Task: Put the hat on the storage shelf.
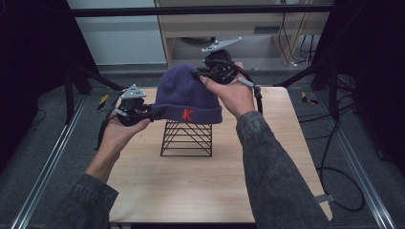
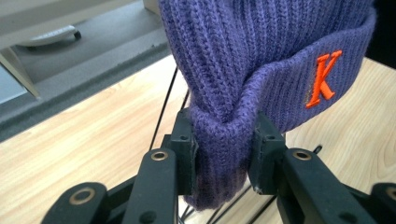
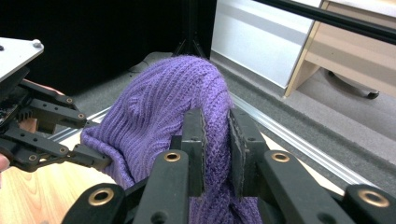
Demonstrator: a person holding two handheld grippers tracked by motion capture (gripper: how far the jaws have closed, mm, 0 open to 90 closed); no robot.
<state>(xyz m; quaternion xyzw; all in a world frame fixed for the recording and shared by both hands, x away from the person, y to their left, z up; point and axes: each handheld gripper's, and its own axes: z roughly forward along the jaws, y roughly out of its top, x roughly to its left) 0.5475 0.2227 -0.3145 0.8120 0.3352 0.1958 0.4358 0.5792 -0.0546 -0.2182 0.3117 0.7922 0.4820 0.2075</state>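
Note:
A purple knitted beanie (image 1: 186, 93) with an orange K on its folded cuff hangs over a black wire stand (image 1: 186, 138) in the middle of the table. My left gripper (image 1: 154, 113) is shut on the cuff's left end; in the left gripper view both pads squeeze a bunched fold of the beanie (image 2: 261, 70) at my left gripper (image 2: 223, 151). My right gripper (image 1: 199, 75) is shut on the beanie's crown at the far right. The right gripper view has my right gripper (image 3: 216, 144) pinching the beanie (image 3: 163, 107), with the left gripper (image 3: 100, 161) farther off on the left.
The light wooden table (image 1: 200, 186) has bare room in front of and beside the stand. Beyond its far edge stand a pale wooden cabinet (image 1: 267, 24) and a dark metal frame (image 1: 200, 9). Cables (image 1: 334, 157) lie on the floor to the right.

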